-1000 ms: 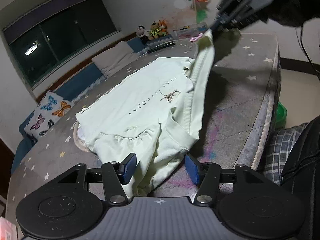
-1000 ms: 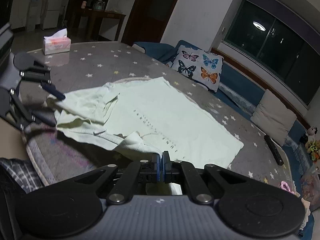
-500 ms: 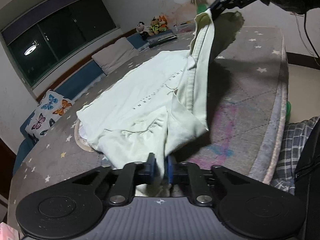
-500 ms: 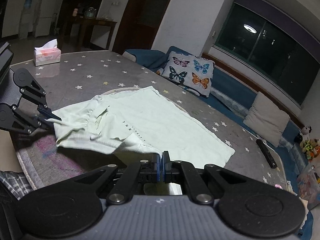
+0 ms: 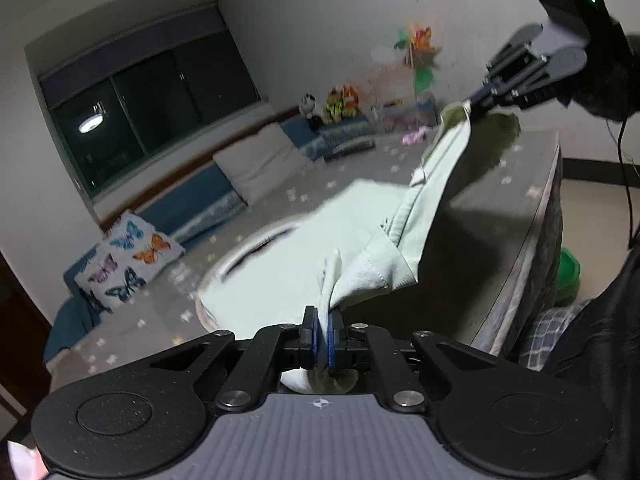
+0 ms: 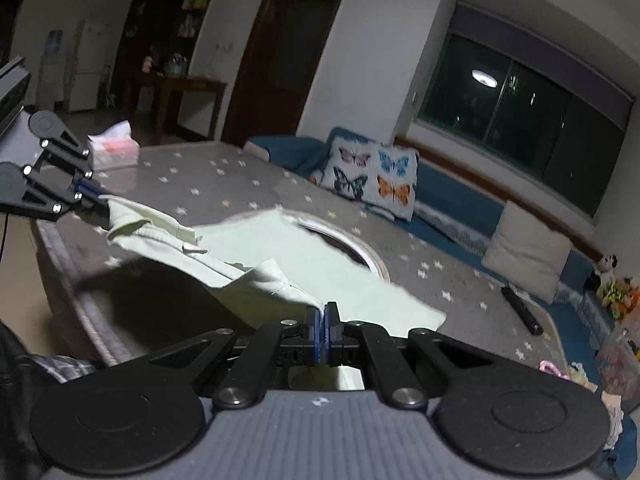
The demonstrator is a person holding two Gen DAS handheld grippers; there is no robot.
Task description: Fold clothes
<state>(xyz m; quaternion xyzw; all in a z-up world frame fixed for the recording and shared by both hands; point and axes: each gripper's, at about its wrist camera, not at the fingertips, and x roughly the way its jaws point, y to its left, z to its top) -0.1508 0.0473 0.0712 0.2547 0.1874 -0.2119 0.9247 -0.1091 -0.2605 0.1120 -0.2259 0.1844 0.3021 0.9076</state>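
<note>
A pale green shirt (image 5: 360,216) hangs stretched above the grey star-patterned mat (image 5: 480,216); its far part still lies on the mat. My left gripper (image 5: 323,332) is shut on one end of its near edge. My right gripper (image 6: 322,334) is shut on the other end of that edge. Each gripper shows in the other's view: the right one at the upper right (image 5: 476,106), the left one at the left (image 6: 90,196). In the right wrist view the shirt (image 6: 288,264) sags between the two grippers.
A butterfly pillow (image 6: 372,176) and a beige cushion (image 6: 528,248) lie along the blue bench under the window. A tissue box (image 6: 112,146) sits at the mat's far corner. A dark remote (image 6: 520,312) lies on the mat. Toys (image 5: 340,100) stand in the corner.
My left gripper closed on the shirt's near edge, then both grippers rose, lifting that edge off the mat and pulling it taut. The right gripper stayed shut throughout.
</note>
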